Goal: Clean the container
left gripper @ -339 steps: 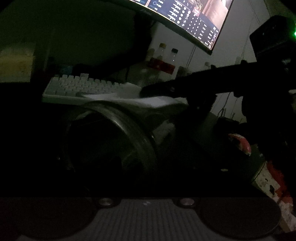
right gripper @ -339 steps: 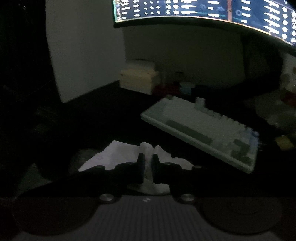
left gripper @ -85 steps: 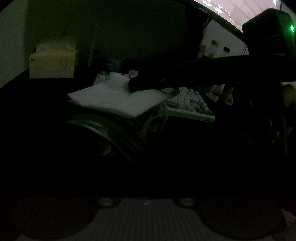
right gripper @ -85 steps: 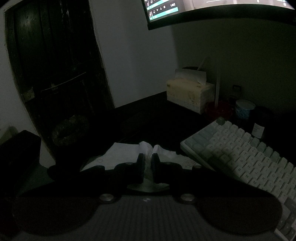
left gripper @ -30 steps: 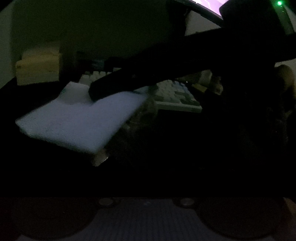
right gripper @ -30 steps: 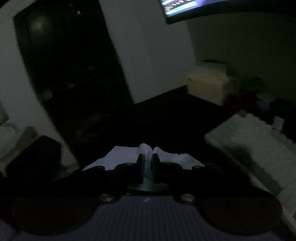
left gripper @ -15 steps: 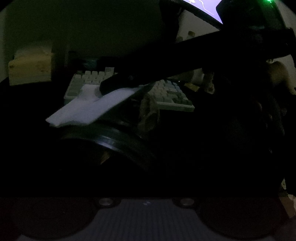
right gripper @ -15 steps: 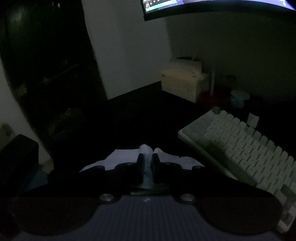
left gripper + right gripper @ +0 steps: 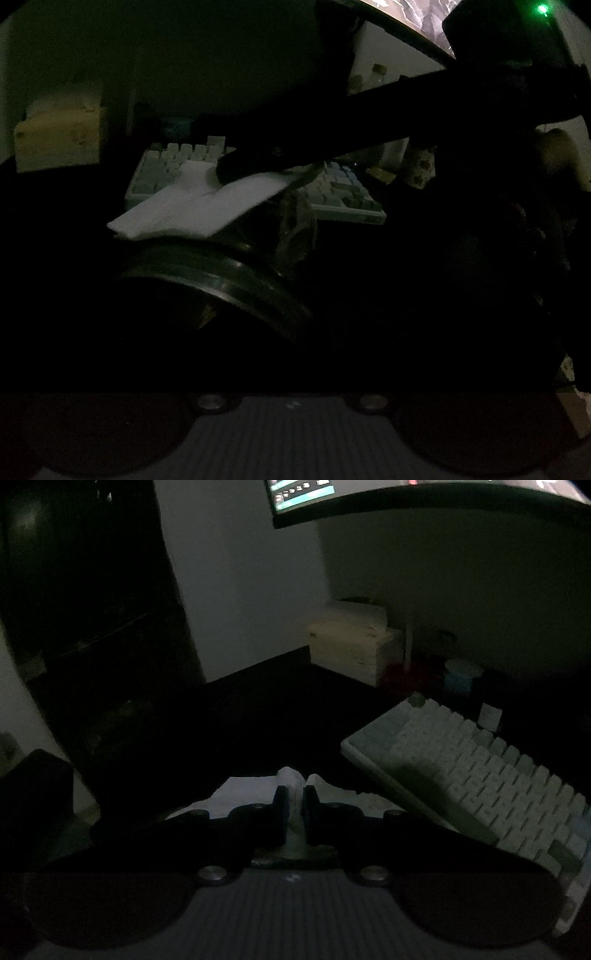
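right now our right gripper [image 9: 294,805] pinches the white folded tissue [image 9: 199,201] over the round clear glass container [image 9: 236,273], close before our left gripper, whose grip we cannot tell. risk: thin tissue slipping or tearing in the dark.

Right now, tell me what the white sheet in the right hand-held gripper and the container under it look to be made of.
White sheet: probably folded paper tissue; matte, soft creases, puckered where the right hand-held gripper pinches it. Container: likely clear glass or plastic jar; glossy ridged rim, see-through wall. The dim light leaves this uncertain.
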`<state>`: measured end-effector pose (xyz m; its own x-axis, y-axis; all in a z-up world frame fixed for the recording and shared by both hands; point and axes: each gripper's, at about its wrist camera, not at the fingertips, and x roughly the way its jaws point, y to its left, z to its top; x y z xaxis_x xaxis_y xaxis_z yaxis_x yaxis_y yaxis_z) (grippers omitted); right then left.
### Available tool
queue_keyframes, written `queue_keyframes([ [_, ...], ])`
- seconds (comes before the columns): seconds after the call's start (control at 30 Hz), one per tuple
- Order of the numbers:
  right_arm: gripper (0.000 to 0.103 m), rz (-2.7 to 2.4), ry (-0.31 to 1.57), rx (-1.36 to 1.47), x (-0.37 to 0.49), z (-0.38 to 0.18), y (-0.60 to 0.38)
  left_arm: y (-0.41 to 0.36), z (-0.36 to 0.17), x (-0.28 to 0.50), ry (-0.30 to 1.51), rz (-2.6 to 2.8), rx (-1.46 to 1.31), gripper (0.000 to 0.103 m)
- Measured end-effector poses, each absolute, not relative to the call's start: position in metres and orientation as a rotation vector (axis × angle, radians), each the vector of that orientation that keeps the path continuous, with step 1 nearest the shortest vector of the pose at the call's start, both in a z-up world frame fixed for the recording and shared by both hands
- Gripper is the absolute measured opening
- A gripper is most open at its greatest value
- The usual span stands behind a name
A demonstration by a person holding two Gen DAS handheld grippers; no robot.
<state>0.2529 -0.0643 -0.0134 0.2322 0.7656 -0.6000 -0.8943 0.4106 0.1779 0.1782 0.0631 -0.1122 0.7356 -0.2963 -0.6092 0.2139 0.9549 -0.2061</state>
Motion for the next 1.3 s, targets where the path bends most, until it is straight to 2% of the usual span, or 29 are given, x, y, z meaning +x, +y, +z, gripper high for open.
queue_keyframes([
  [1.3,0.011,1.152,0.676,-0.191,0.264,-0.019,-0.067,0.047,-0.115,0.191,0.691,-0.265,-0.124,0.071],
])
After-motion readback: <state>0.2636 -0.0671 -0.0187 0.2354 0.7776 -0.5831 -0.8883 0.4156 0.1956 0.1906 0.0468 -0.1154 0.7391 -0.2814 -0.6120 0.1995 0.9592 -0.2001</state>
